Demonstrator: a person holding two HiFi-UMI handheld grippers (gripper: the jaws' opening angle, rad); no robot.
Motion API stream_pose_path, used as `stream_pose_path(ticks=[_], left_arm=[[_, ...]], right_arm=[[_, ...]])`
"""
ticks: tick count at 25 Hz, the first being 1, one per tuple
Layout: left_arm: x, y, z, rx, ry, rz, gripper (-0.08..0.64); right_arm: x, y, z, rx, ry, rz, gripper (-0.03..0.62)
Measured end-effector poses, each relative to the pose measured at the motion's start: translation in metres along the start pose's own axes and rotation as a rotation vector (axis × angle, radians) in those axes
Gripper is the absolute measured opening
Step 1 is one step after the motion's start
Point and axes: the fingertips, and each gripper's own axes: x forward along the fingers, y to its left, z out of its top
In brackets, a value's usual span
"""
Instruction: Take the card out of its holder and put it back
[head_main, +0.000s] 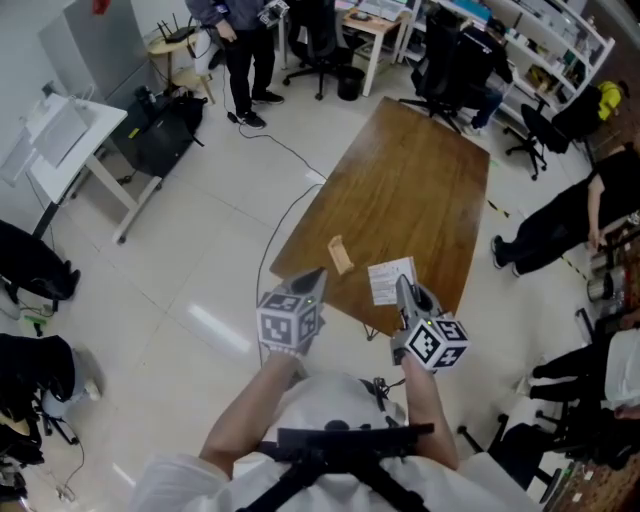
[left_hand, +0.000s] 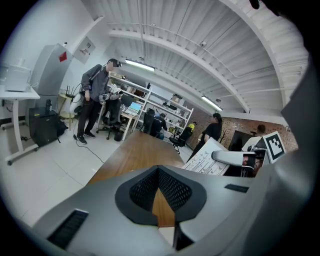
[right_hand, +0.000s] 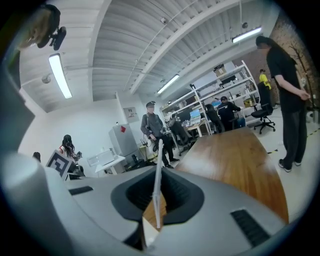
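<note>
A white printed card is held above the near end of the wooden table, with my right gripper shut on its right edge. The right gripper view shows the card edge-on, pinched between the jaws of the right gripper. The small wooden holder stands on the table to the left of the card, empty. My left gripper hovers just short of the holder, its jaws together with nothing in them. The left gripper view shows that gripper, the card and a finger of the right gripper on it.
The table's near edge lies just under both grippers. A cable runs over the floor left of the table. A white desk stands far left. Office chairs and standing people are beyond the table; another person is at the right.
</note>
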Motion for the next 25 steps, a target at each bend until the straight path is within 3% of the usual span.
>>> stream_pose_path(ticks=[11,25], left_arm=[[-0.020,-0.045,-0.009,0.025,-0.034,0.081,-0.005],[-0.028,-0.065,-0.031,0.067,-0.015,0.059,-0.003]], right_arm=[[-0.031,-0.022,-0.009,0.020,0.028,0.033,0.020],[-0.034,-0.009,-0.010,-0.001,0.027,0.097,0.020]])
